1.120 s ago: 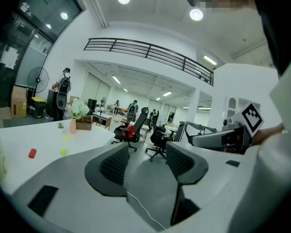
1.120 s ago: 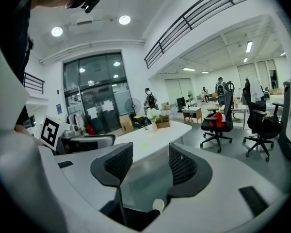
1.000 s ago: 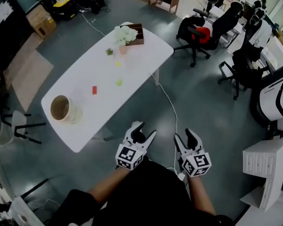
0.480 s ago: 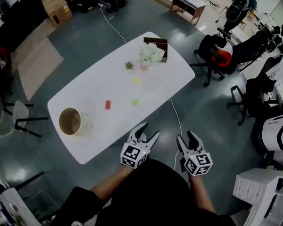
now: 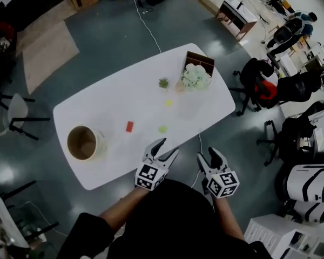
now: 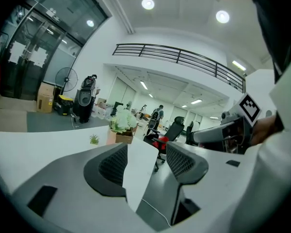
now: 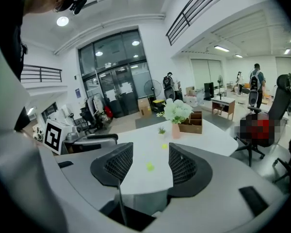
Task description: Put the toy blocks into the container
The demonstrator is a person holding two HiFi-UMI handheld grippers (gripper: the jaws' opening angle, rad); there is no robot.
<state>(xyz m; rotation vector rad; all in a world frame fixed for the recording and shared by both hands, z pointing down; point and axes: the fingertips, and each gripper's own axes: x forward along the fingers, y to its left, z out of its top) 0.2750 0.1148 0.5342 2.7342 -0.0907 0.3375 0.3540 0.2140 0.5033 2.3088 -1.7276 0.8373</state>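
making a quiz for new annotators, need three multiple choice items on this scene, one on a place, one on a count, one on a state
1. On the table, where is the container relative to the flowers?
A. right beside them
B. at the opposite end
C. in front of them, touching

2. How many small blocks lie loose on the table?
A. one
B. three
C. six

3. How do the two grippers stand?
A. both open, nothing held
B. left shut on a block
C. both shut

Key:
1 B: the head view shows the container at the table's left end and the flowers at its far right end.
2 B: a red block, a green block and a yellow block lie there.
3 A: the left gripper and the right gripper each show jaws apart, gripping nothing.
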